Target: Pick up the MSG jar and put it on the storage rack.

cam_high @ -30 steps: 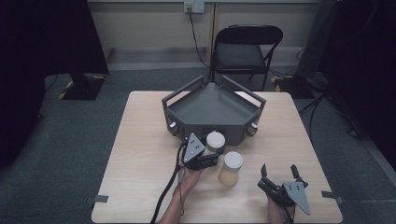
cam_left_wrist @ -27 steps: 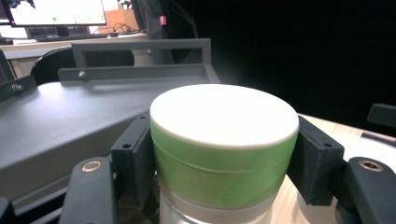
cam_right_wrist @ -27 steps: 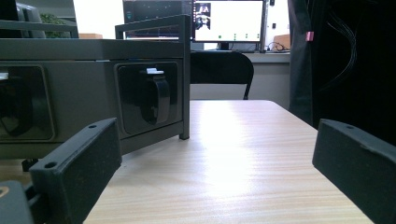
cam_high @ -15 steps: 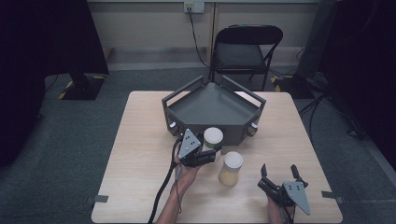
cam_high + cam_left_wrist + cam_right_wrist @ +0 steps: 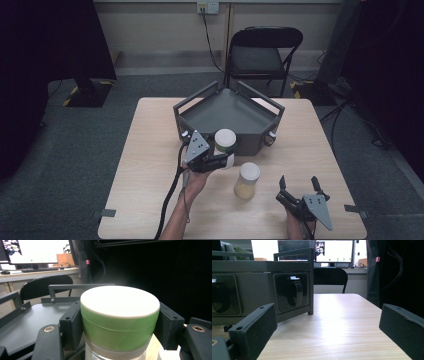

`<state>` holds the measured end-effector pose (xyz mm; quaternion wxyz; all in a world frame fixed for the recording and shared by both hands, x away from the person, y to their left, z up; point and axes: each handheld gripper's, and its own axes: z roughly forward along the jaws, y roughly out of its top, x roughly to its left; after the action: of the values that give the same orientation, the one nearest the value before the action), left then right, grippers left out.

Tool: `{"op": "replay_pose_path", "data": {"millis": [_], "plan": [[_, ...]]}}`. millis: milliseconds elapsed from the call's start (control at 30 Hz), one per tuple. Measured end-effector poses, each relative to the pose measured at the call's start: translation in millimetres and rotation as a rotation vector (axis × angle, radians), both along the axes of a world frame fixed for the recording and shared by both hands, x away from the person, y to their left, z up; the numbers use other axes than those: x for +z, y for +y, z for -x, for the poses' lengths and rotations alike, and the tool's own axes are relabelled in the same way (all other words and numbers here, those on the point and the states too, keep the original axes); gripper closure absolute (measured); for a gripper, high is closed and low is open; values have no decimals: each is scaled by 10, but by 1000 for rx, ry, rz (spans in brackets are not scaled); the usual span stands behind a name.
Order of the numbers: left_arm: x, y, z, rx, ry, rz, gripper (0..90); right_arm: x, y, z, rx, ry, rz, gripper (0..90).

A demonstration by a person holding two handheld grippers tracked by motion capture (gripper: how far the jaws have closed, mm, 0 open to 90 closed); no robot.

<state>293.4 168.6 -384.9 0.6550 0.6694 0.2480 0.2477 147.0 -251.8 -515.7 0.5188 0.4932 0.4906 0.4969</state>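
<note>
The left gripper (image 5: 220,161) has its two black jaws clenched on the small clear jar with a white lid and a green band (image 5: 224,146), one pad on each side of the green band just under the lid. In the left gripper view the jar (image 5: 120,320) sits squarely between the jaws, upright, its lid standing a little above their tops. From above, the jar hangs just in front of the near wall of the dark grey angular metal tray (image 5: 200,102) that stands in the middle of the light wooden table (image 5: 150,150), and it looks lifted clear of the tabletop.

A second clear jar with a white lid and yellowish contents (image 5: 247,180) stands on the table nearby, apart from both grippers.

The right gripper (image 5: 299,186) rests near the table's front right corner, jaws spread wide with nothing between them; its own view shows bare wood (image 5: 337,322) between the pads.
</note>
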Motion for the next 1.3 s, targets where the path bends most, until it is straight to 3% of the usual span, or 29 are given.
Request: {"op": "replay_pose_path", "data": {"millis": [400, 600, 700, 900, 1000, 1100, 1300], "plan": [[305, -30, -33, 48, 2, 26, 336, 0, 0, 0, 0, 0, 0, 0], [510, -89, -54, 98, 2, 32, 336, 0, 0, 0, 0, 0, 1, 0], [548, -150, -43, 151, -9, 47, 337, 0, 0, 0, 0, 0, 0, 0], [661, -266, -122, 233, 10, 35, 337, 0, 0, 0, 0, 0, 0, 0], [706, -335, -211, 276, 31, 35, 337, 1, 0, 1, 0, 1, -1, 0], [744, -425, -296, 328, 32, 8, 337, 0, 0, 0, 0, 0, 0, 0], [724, -476, -487, 400, 67, 2, 336, -1, -5, 1, 2, 0, 0, 0]]}}
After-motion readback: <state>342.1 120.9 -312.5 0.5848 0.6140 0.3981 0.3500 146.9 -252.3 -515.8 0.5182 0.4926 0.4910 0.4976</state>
